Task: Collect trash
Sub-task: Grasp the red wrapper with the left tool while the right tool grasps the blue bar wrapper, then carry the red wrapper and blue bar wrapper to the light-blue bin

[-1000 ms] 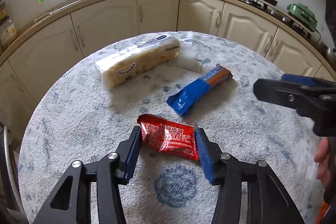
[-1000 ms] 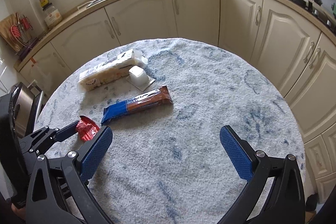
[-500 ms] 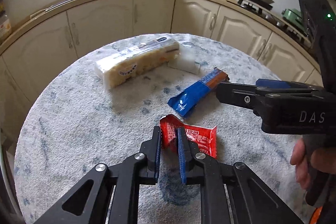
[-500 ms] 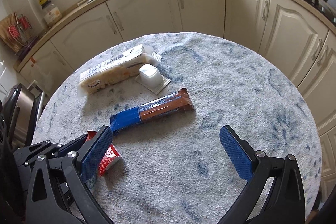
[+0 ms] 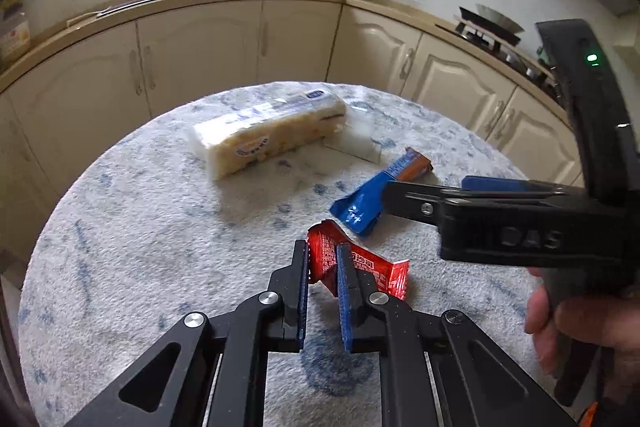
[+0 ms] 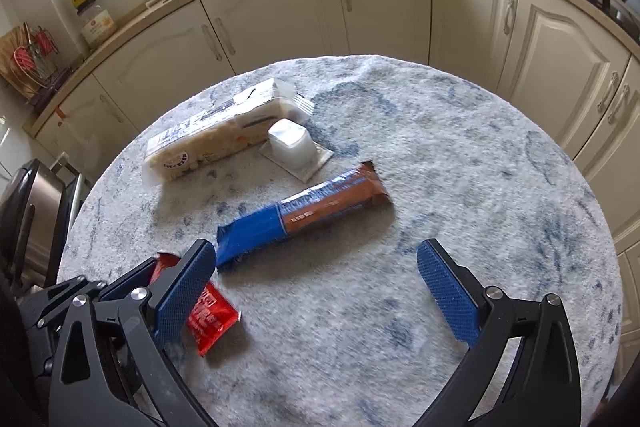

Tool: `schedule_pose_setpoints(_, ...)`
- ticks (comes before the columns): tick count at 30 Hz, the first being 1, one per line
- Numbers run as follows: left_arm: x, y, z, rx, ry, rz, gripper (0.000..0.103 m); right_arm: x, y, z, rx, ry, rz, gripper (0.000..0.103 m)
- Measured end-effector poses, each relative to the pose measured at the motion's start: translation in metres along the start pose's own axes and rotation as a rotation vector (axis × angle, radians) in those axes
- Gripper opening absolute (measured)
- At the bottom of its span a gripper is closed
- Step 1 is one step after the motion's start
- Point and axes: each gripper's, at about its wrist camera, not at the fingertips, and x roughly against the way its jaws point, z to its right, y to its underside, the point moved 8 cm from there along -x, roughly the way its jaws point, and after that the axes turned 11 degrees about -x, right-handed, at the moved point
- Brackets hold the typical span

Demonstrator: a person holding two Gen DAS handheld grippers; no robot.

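Round table (image 5: 132, 227) under a fleecy white-and-blue mottled cover, backed by cream cabinets (image 6: 272, 23) running along a curved counter. Largest item on the cover: long clear pack of pale biscuit-like pieces (image 5: 272, 135), lying flat toward the far side. Just beside its right end, touching or nearly so: small upturned white plastic cup (image 6: 290, 147) on a flat foil-like square. Nearer the middle: long blue-and-brown bar wrapper (image 6: 304, 211), flat, slanted, blue end toward the left gripper. Smallest item: crumpled red wrapper (image 5: 360, 267) at the near left part of the table, close to the blue end of the bar wrapper but apart from it. Left gripper (image 5: 322, 257) clamped tight on the red wrapper, one creased end pinched between the blue pads, the rest sticking out to the right of the fingers; whether lifted clear of the cover or resting on it, cannot tell. Right gripper (image 6: 316, 263) wide apart, jaws closing slightly, nothing pressed by either pad; bare cover between them, near end of the bar wrapper just ahead of the left pad. Seen from the left wrist view: right gripper reaching in from the right over the bar wrapper, green light lit on its body, part of a hand (image 5: 576, 331) on its handle.
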Motion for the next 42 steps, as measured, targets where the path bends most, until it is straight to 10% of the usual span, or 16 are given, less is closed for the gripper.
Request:
schedule_pose_setpoints(13,0.04,0.013,-0.033,0.084,-0.135,0.056,0.009,-0.022,-0.004,-0.031,0.044,0.111,0.016,0.043)
schedule_pose_setpoints(28,0.071,0.019,-0.029,0.097,-0.117,0.084,0.009,0.009,0.033,-0.026,0.057,0.037,0.008,0.019)
schedule_pose_setpoints(42,0.124,-0.007,0.042,0.001,-0.077,0.173,0.009,0.116,0.05,0.018,0.009,-0.039,0.125,0.019)
